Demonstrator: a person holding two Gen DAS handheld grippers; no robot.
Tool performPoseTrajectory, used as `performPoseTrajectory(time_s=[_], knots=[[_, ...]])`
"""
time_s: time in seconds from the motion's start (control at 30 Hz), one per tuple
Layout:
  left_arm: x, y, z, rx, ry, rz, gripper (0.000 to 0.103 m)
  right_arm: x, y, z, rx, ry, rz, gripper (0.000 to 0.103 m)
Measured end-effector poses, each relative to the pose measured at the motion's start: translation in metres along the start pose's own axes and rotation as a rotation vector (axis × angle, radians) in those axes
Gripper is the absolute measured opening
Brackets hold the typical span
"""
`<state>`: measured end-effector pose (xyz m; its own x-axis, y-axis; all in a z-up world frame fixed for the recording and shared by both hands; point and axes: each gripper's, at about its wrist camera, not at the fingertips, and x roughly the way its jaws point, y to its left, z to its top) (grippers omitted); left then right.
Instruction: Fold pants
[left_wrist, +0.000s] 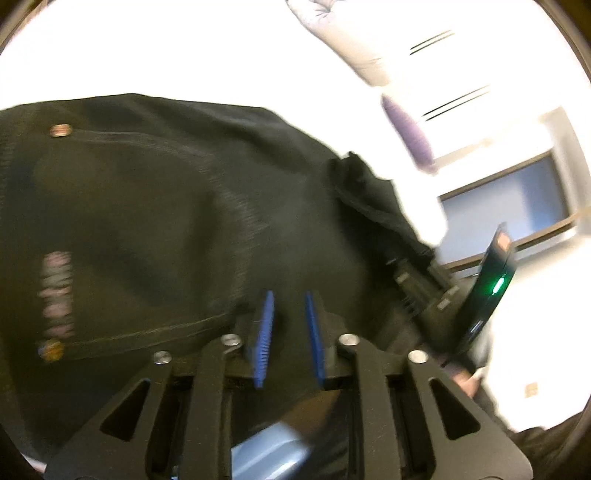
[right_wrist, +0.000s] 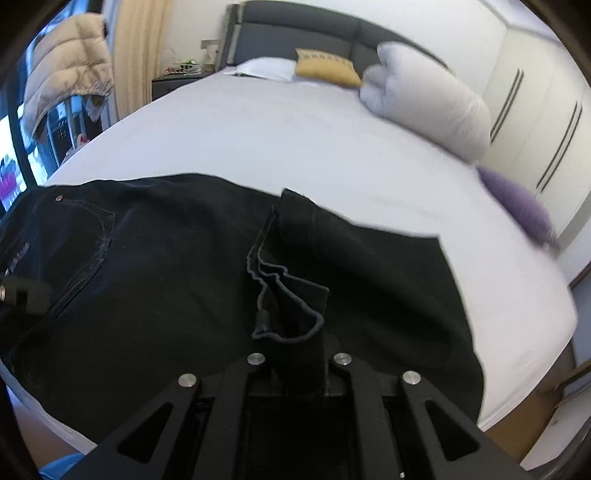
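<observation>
The pants (right_wrist: 166, 266) are lying on the bed (right_wrist: 295, 147), near its front edge. The pocket end is sitting to the left. The leg ends (right_wrist: 288, 295) are lying folded over on top, in the middle. The right gripper (right_wrist: 295, 362) is pinching those leg ends from the front. The left gripper (left_wrist: 288, 332) is hanging just above the pants, a bit open, with nothing between its fingers. Pillows (right_wrist: 436, 110) are sitting at the back of the bed, on the right. A headboard (right_wrist: 314, 33) is standing behind them.
</observation>
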<state>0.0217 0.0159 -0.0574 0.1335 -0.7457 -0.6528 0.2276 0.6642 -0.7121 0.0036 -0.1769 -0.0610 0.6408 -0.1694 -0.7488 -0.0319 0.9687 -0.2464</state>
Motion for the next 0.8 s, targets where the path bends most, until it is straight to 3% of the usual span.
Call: performPoseTrajectory(time_s=[0.07, 0.13, 0.33, 0.43, 0.6, 0.8], knots=[[0.0, 0.001, 0.01, -0.046, -0.018, -0.087, 0.074, -0.007, 0.016, 0.006, -0.033, -0.034, -0.018, 0.009], [-0.002, 0.006, 0.02, -0.101, -0.043, -0.167, 0.084, -0.011, 0.031, 0.01, -0.078, -0.065, -0.036, 0.009], [0.017, 0.029, 0.047, -0.257, 0.0, -0.305, 0.09, -0.035, 0.084, 0.012, -0.222, -0.163, -0.038, 0.009], [0.031, 0.039, 0.055, -0.31, 0.033, -0.314, 0.09, -0.041, 0.104, 0.008, -0.306, -0.204, -0.05, 0.009], [0.04, 0.052, 0.071, -0.348, 0.056, -0.357, 0.09, -0.041, 0.117, 0.002, -0.367, -0.224, -0.059, 0.009], [0.052, 0.052, 0.097, -0.293, 0.105, -0.332, 0.088, -0.036, 0.116, -0.005, -0.426, -0.225, -0.064, 0.009]])
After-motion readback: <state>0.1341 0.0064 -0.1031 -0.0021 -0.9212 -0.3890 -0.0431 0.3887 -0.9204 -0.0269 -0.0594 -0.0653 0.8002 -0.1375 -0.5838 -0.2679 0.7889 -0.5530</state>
